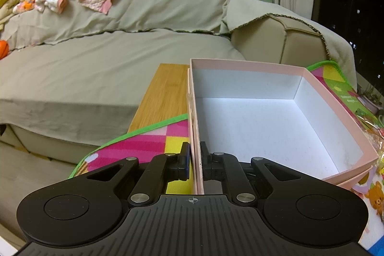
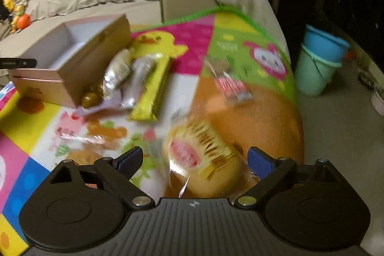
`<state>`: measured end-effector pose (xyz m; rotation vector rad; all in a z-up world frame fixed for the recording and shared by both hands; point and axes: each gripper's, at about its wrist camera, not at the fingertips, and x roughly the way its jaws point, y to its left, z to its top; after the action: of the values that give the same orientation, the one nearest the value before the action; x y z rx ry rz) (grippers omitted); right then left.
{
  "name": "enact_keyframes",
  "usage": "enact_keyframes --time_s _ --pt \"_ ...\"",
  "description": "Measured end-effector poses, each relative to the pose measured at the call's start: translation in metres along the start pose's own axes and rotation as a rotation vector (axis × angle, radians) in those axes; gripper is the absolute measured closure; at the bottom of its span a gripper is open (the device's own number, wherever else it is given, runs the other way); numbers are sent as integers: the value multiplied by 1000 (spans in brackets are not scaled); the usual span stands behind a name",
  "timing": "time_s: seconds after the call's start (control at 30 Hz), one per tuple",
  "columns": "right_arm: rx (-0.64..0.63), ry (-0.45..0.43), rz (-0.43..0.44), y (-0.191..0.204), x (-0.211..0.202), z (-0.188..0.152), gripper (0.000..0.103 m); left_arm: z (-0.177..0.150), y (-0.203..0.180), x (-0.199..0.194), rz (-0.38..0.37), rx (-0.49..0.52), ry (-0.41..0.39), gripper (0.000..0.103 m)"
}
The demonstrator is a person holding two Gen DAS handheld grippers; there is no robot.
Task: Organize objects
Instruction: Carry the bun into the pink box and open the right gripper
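A: Wrapped bun [image 2: 204, 160], dead ahead at twelve o'clock of the right tool [image 2: 195, 160], already lying between its two blue pads [image 2: 130, 160]. Long axis tilted, running from about eleven o'clock down to five.

B: Touching either pad?

A: Hard to say through the blur; looks apart on both sides. Right tool spread wide, gripping nothing. Judged next: straight down and squeeze across the short width.

B: Surface?

A: Soft, rounded bread under crinkly clear film with yellow and red print. Slippery and crushable, probably; gentle squeeze advised.

B: And the destination?

A: Pink cardboard box [image 1: 312, 92], open-topped, white and bare inside, at ten o'clock of the right tool, well apart from the bun. Left tool [image 1: 196, 160] clamped shut on its near wall, one finger inside, one outside. Steadying it, by the look.

B: In between?

A: Yellow-green long packet [image 2: 153, 90], silvery wrapped snack [image 2: 117, 71], round brown pieces [image 2: 90, 98] beside the box corner; red-and-clear packet [image 2: 230, 84] off at one o'clock. All resting on a bright cartoon play mat [image 2: 36, 116] spread over the tabletop [image 1: 163, 92], wood-grained, bare only at the far edge.

B: Nearer hand?

A: Right, plainly.
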<state>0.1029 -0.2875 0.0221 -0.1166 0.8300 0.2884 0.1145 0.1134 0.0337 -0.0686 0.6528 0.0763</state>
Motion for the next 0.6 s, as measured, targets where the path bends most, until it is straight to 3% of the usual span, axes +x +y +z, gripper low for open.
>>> enact_keyframes --time_s 0.13,0.2,0.4,0.47,0.5,0.6 --pt "60 6 151 11 -17 -3 10 0 0 0 -2 -2 0 93" --pt "29 -17 170 24 -27 -1 10 0 0 0 -1 0 0 93" --pt "76 -7 14 31 -10 16 10 0 -3 -7 8 18 -6 93" --pt "111 14 -22 25 4 20 16 0 -4 -10 9 24 -13 93" --pt "118 28 -29 23 10 20 29 1 -5 -11 10 26 -14 93" --pt "96 46 -33 25 12 23 35 1 -7 -10 19 37 -15 94"
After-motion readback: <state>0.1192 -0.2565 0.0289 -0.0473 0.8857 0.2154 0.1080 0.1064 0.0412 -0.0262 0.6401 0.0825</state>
